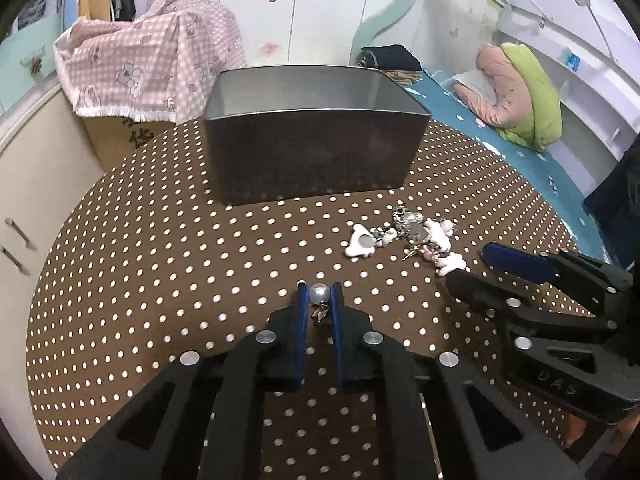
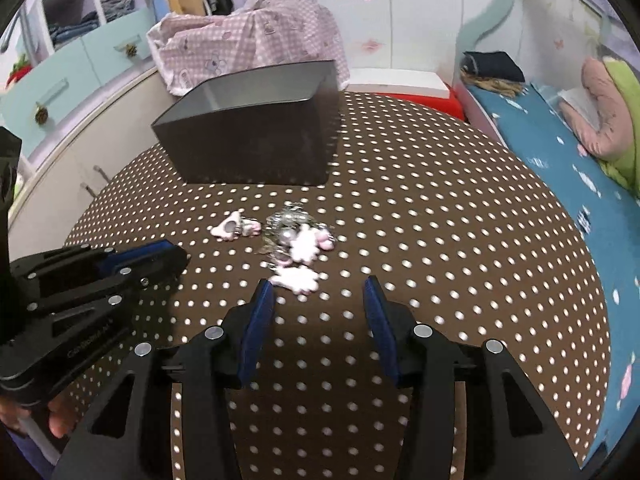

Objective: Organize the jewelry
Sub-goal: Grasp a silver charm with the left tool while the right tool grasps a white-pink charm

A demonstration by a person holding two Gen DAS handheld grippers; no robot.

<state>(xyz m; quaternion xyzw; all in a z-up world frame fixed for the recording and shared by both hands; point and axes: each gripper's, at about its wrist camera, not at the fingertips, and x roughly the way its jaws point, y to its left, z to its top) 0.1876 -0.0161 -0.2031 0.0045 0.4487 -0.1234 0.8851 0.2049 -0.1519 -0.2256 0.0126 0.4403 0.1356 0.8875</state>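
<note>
My left gripper (image 1: 319, 289) is shut on a pearl earring (image 1: 320, 294), its small charm hanging between the fingers, above the dotted brown tablecloth (image 1: 160, 280). A dark grey open box (image 1: 312, 136) stands at the far middle of the table; it also shows in the right wrist view (image 2: 256, 136). A pile of pink, white and silver jewelry (image 1: 412, 238) lies to the right of my left gripper. In the right wrist view the pile (image 2: 292, 240) lies just ahead of my right gripper (image 2: 319, 285), which is open and empty. The left gripper (image 2: 160, 256) appears at the left there.
A pink checked cloth (image 1: 152, 60) covers a cardboard box behind the table. White cabinets (image 1: 32, 184) stand at the left. A bed with a blue sheet (image 2: 560, 152) and pink-green bedding (image 1: 520, 92) runs along the right. A red and white object (image 2: 404, 84) sits behind the table.
</note>
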